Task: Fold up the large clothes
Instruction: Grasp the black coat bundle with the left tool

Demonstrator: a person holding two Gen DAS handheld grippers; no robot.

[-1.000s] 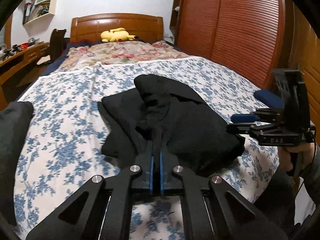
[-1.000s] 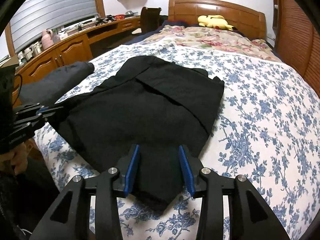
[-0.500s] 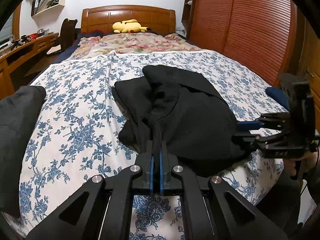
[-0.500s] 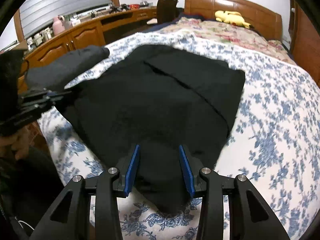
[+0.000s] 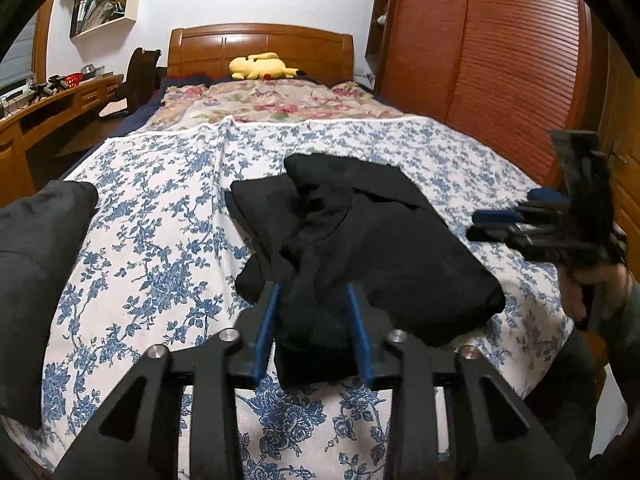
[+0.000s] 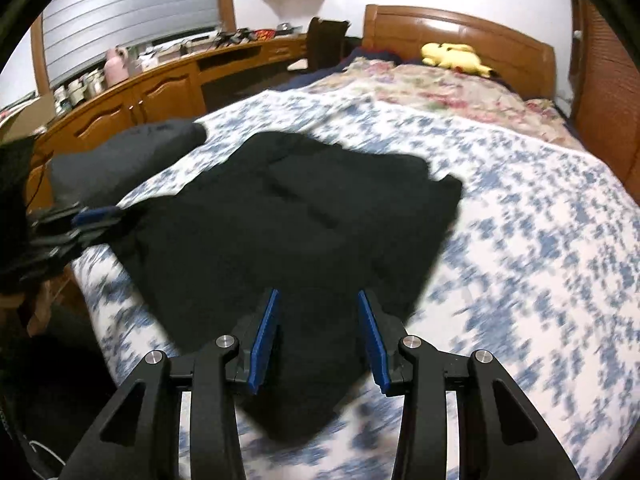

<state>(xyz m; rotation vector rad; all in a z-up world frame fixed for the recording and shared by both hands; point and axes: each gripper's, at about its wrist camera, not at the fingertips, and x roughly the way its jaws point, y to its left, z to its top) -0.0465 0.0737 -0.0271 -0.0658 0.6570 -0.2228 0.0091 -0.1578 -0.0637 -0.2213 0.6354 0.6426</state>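
The black garment (image 5: 372, 248) lies folded near the bed's (image 5: 160, 240) foot edge. Left claw (image 5: 314, 328) has just been opening, cloth loose between its jaws. Right claw (image 6: 318, 336) stands open over the cloth. No writing is legible.

Left gripper (image 5: 312, 332) at bottom center, blue pads apart, jaws have just been opening; a bunched fold of the black garment (image 5: 372, 248) sits between them, pads not clearly pressing it. Garment lies folded at center on the blue-flowered bedspread (image 5: 160, 248). Right gripper (image 5: 500, 220) at right edge, held by a hand (image 5: 592, 288), blurred, pads near the garment's right side, apart from it. Dark bundle (image 5: 36, 264) at left edge. Upper center: wooden headboard (image 5: 260, 48), yellow plush toy (image 5: 260, 66). Wardrobe (image 5: 500, 48) upper right, desk (image 5: 48, 100) upper left.
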